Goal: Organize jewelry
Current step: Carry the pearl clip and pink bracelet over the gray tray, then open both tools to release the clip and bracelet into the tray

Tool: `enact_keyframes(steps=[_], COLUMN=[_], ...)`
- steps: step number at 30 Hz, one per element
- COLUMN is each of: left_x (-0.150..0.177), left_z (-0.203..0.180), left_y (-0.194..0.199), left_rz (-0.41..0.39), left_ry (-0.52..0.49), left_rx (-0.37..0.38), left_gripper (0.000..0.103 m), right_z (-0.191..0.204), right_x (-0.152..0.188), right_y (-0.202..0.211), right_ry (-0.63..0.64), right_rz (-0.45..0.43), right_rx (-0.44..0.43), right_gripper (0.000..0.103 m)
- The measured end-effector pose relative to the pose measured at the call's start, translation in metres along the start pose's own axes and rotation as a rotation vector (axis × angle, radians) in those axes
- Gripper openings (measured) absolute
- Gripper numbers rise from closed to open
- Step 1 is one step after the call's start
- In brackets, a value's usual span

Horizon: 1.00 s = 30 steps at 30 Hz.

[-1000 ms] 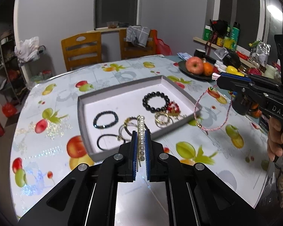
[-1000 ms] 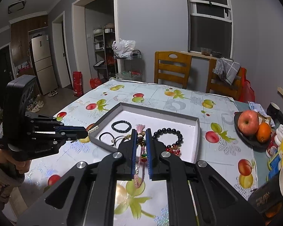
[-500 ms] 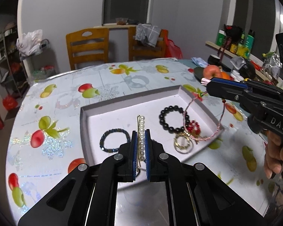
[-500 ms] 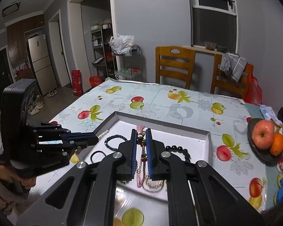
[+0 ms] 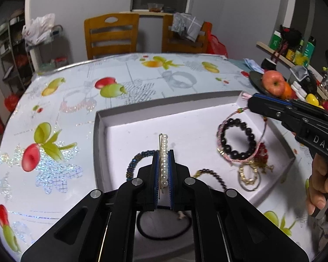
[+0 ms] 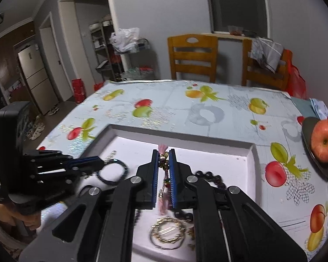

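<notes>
"DAS" on rt tongs (image 5: 250, 102) body; other writing unreadable.

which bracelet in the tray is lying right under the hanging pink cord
The big black bead bracelet on the tray's right side; the pink cord bracelet loops over it. The blue bead bracelet lies apart, by the pearl hair clip.

I log, beyond the table's far edge: two wooden chairs (image 6: 193, 57), the right one draped with grey cloth (image 6: 266, 52); grey walls; a dark window (image 6: 238, 6) above a sill. Left: metal shelving (image 6: 102, 50) bearing a white plastic bag (image 6: 125, 38), an open doorway, a silver refrigerator (image 6: 36, 76), shoes (image 6: 36, 128) on the floor.
</notes>
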<state>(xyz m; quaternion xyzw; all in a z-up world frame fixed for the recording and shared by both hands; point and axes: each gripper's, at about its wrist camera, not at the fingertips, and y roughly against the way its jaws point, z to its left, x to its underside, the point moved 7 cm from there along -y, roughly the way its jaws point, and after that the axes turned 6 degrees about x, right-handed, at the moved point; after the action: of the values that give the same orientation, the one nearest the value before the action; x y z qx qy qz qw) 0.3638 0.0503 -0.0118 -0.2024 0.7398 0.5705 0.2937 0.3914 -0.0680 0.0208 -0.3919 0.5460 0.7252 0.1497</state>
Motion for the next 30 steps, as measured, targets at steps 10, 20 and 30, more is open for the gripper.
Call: enact_keyframes(steps=[10, 20, 30], left_x=[0.009, 0.013, 0.014], left_z=[0.01, 0.008, 0.0], left_y=[-0.024, -0.019, 0.009], left_rz=[0.051, 0.028, -0.049], left_ry=[0.011, 0.009, 0.012], left_rx=[-0.018, -0.039, -0.045], left_gripper=[0.008, 0.042, 0.078], right_z=[-0.029, -0.044, -0.041], right_x=[0.015, 0.027, 0.03], right_y=[-0.026, -0.031, 0.001], right_ry=[-0.012, -0.025, -0.026], right_rz=[0.037, 0.05, 0.0], right_rx=[0.065, 0.1, 0.095], right_gripper=[0.009, 0.021, 0.046])
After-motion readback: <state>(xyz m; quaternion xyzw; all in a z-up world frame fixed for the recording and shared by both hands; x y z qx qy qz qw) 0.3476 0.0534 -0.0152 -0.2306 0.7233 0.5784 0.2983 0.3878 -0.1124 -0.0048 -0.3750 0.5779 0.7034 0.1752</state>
